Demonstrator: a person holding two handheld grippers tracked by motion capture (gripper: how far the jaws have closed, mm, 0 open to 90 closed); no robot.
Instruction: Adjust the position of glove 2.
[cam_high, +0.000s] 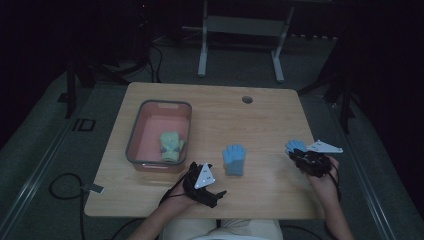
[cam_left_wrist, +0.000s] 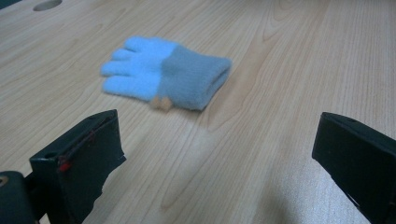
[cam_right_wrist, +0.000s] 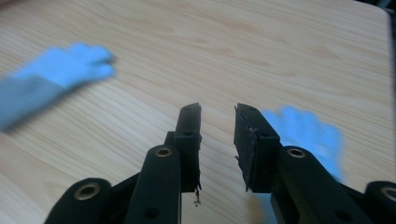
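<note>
Blue glove (cam_right_wrist: 308, 133) lies on the wooden table (cam_high: 260, 120) just under and beside my right gripper (cam_right_wrist: 218, 140), whose jaws stand a little apart with nothing between them. My left gripper (cam_left_wrist: 215, 154) has its jaws spread wide over bare wood, gripping nothing. A second blue glove (cam_left_wrist: 163, 74) lies flat ahead of it, mid-table. Farther left, a grey-rimmed bin (cam_high: 134, 135) with a pink inside holds a yellow-green glove (cam_high: 171, 146).
</note>
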